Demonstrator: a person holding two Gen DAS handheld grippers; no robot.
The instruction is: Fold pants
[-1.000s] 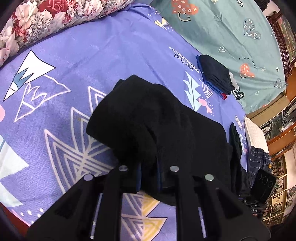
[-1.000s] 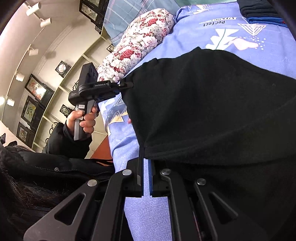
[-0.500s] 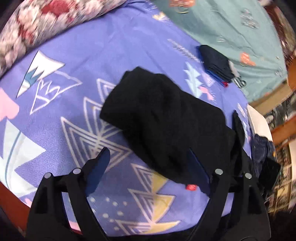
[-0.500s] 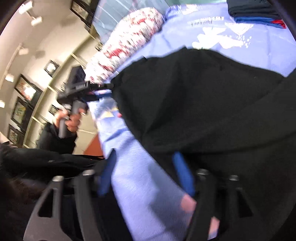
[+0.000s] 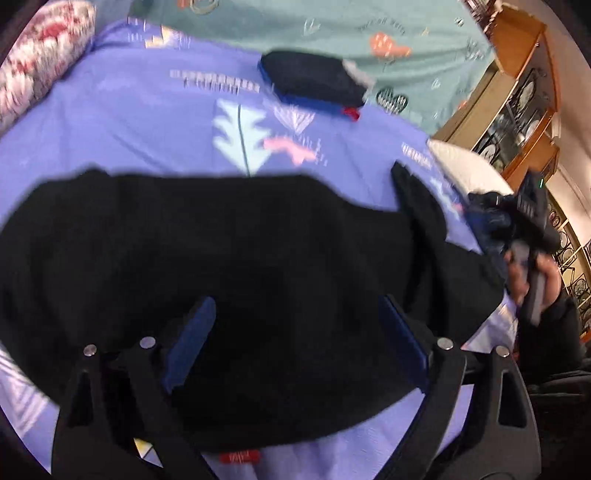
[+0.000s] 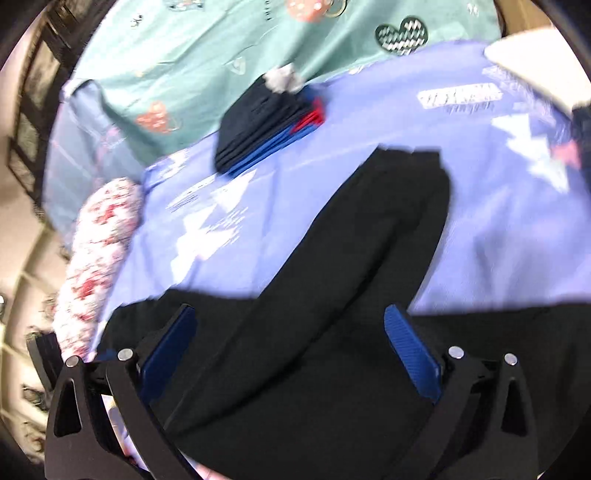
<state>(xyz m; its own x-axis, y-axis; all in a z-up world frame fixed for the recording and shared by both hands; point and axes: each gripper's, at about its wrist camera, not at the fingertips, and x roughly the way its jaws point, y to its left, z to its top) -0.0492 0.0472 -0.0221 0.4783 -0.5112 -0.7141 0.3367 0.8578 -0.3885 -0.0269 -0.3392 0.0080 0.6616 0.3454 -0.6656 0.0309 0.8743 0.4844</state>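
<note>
While blur smears both views, still readable: purple patterned bedspread (image 5: 140, 122) fills most of the scene, teal sheet (image 5: 280, 26) beyond it at the far edge. Black pants (image 5: 229, 251) spread flat across the near half of the bedspread, apparently already doubled over, so likely mid-fold with another fold to go. Floral pillow (image 6: 96, 251) at one side of the bed; stack of dark folded clothes (image 5: 310, 83) with blue and red edges parked far off near the teal sheet, probably the finished pile, kept well apart from the working area. Left gripper (image 5: 295, 343) hovers low over the near edge of the pants, jaws spread wide, blue pads either side of the fabric, nothing pinched. Right gripper (image 6: 291, 350) same story: jaws wide, poised over black cloth, nothing clamped. Judged as a regrasp gap, both claws positioned to pick new hold points. Left wrist view alone shows the other handheld unit with the person's hand (image 5: 532, 273) at the right edge, plus wooden shelving (image 5: 517, 85) and a red tag (image 5: 240, 457) at the pants' near hem. Right wrist view alone shows a narrower fold of the pants (image 6: 399, 206) running away toward the far side, over the wider lower layer. Cannot tell from the left view how that layer sits.
</note>
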